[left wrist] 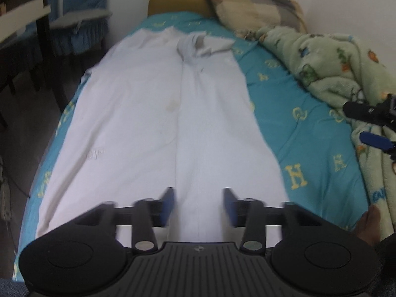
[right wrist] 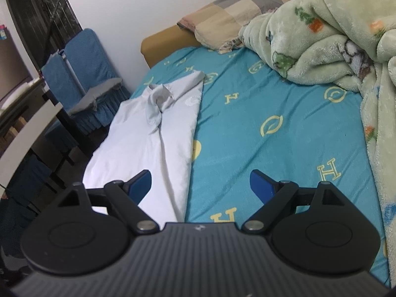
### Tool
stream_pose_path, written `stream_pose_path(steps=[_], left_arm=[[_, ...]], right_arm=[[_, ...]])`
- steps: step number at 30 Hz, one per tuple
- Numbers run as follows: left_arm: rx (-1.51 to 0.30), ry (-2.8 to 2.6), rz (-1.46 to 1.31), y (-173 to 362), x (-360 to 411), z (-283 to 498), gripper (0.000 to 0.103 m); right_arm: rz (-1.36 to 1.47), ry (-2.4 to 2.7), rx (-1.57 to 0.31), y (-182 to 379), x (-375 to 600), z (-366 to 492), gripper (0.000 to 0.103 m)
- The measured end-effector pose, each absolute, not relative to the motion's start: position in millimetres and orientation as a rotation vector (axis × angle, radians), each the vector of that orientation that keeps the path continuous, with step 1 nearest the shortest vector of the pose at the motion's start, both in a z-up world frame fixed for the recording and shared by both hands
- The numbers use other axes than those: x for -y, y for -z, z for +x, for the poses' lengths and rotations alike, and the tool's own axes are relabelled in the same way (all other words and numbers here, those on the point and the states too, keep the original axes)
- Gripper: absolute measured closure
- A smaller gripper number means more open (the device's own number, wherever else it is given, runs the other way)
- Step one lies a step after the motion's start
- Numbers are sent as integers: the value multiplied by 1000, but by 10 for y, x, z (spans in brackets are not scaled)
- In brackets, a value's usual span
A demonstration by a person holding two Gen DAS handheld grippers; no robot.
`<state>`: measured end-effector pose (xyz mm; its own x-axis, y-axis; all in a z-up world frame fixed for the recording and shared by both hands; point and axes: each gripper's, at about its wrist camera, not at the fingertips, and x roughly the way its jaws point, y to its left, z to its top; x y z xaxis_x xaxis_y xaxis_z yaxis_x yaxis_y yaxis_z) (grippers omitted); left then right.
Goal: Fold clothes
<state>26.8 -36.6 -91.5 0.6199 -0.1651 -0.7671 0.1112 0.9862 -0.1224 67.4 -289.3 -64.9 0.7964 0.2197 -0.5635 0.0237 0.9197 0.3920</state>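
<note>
A white collared shirt (left wrist: 153, 113) lies lengthwise on the teal bed sheet (left wrist: 304, 133), sides folded in, collar (left wrist: 195, 47) at the far end. My left gripper (left wrist: 199, 204) hovers over the shirt's near hem, jaws open, blue pads (left wrist: 168, 205) apart, with no cloth pinched between them. In the right wrist view the same shirt (right wrist: 153, 138) lies left of centre. My right gripper (right wrist: 200, 184) is open wide above the shirt's right edge and the sheet (right wrist: 272, 128), holding nothing. The right gripper (left wrist: 376, 121) also shows at the right edge of the left wrist view.
A green fleece blanket (right wrist: 341, 49) is heaped on the bed's right side, with a checked pillow (right wrist: 235, 12) at the head. A blue-covered chair (right wrist: 84, 74) and a dark table (right wrist: 32, 128) stand left of the bed. A person's foot (left wrist: 370, 225) shows low at the right.
</note>
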Motion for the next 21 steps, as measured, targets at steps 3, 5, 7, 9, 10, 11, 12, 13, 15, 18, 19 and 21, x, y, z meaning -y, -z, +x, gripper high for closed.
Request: stream_pose_path(steps=[3, 5, 7, 9, 10, 11, 12, 13, 15, 18, 19, 21], left_arm=[[-807, 155, 12, 705, 418, 302, 25], [-751, 174, 56, 557, 485, 376, 17], [-708, 199, 78, 429, 559, 550, 14], [-684, 237, 84, 333, 620, 712, 3], [-676, 247, 74, 323, 633, 796, 3], [-669, 258, 63, 315, 645, 881, 3], [-674, 275, 37, 339, 633, 975, 3], [-675, 277, 9, 371, 580, 1012, 3], [-678, 279, -46, 437, 474, 1084, 3], [-673, 245, -76, 528, 274, 1152, 3], [-672, 226, -80, 560, 175, 1159, 3], [-683, 192, -108, 602, 25, 1218, 3]], right_arm=[[407, -118, -606, 624, 2891, 651, 15], [415, -120, -582, 616, 2891, 659, 15], [427, -118, -557, 604, 2890, 681, 15], [448, -120, -531, 602, 2904, 693, 15], [461, -122, -522, 605, 2911, 694, 15], [475, -123, -520, 613, 2920, 700, 16], [488, -123, -522, 625, 2934, 712, 16], [500, -121, -525, 639, 2948, 727, 16], [528, -114, -538, 671, 2966, 776, 22], [579, -110, -586, 739, 2953, 931, 27], [589, -122, -607, 766, 2919, 1018, 27], [595, -141, -633, 800, 2818, 1256, 27]])
